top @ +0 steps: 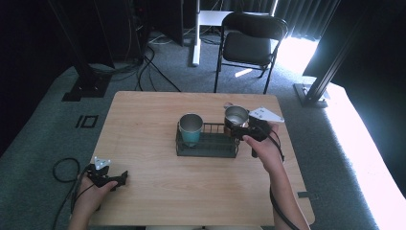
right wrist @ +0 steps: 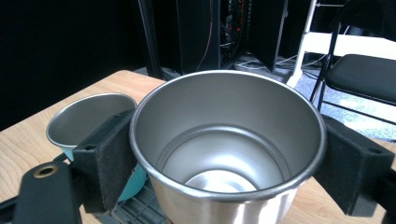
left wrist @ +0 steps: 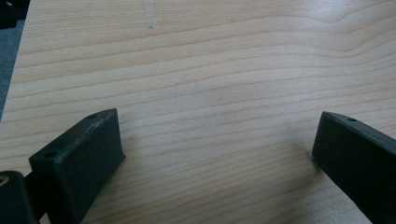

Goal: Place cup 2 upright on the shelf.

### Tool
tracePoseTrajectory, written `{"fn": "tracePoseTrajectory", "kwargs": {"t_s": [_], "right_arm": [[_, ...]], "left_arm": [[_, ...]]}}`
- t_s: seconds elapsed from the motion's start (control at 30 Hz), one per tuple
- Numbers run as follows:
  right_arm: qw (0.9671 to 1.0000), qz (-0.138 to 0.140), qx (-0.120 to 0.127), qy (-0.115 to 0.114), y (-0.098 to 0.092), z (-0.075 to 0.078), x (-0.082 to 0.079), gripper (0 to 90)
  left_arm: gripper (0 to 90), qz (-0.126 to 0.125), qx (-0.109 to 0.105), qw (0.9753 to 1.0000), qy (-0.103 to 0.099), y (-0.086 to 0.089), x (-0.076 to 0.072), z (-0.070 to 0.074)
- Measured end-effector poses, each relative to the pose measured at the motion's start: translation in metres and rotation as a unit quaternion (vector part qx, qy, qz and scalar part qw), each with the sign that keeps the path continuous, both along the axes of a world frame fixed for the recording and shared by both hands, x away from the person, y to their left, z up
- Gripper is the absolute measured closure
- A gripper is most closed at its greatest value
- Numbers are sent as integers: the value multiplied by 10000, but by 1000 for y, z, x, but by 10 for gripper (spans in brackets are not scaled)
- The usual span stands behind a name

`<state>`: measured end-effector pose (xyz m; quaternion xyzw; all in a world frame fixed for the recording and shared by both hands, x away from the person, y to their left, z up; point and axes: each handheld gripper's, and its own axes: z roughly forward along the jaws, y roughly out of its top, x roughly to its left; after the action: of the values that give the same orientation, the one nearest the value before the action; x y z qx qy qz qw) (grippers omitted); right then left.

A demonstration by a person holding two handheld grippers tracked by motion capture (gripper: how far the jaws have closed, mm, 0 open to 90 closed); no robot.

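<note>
1. Gripping the steel cup (right wrist: 229, 154) from both sides, the right gripper (top: 244, 131) is held over the wire rack's (top: 207, 146) right end.
2. A teal cup (top: 191, 128) is seated in the rack's left end.
3. The left gripper (left wrist: 219, 154) is rested wide open on the table (top: 158, 187), holding nothing.

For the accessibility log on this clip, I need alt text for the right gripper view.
The right gripper clamps an upright, empty steel cup between its black jaws. Behind it at left stands a teal cup in a dark wire rack on a wooden table.

Black two-jaw left gripper (top: 120, 178), right gripper (top: 238, 130): blocky jaws (screw holes), grey triangular top plates, black trailing cables.
</note>
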<state>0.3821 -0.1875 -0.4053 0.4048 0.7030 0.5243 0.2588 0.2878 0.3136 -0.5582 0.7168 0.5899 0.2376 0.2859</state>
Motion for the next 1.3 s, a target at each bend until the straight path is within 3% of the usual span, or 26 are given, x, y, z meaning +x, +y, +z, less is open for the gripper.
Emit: {"fn": "tracePoseTrajectory", "kwargs": {"t_s": [0.4,1.3], "right_arm": [[9997,171,-79,155,26,-22,9,143],[9987,126,-171,455,46,-61,16,143]], "left_arm": [[24,-1,1,10000,0,0,0,0],[24,0,2,10000,-1,0,0,0]]}}
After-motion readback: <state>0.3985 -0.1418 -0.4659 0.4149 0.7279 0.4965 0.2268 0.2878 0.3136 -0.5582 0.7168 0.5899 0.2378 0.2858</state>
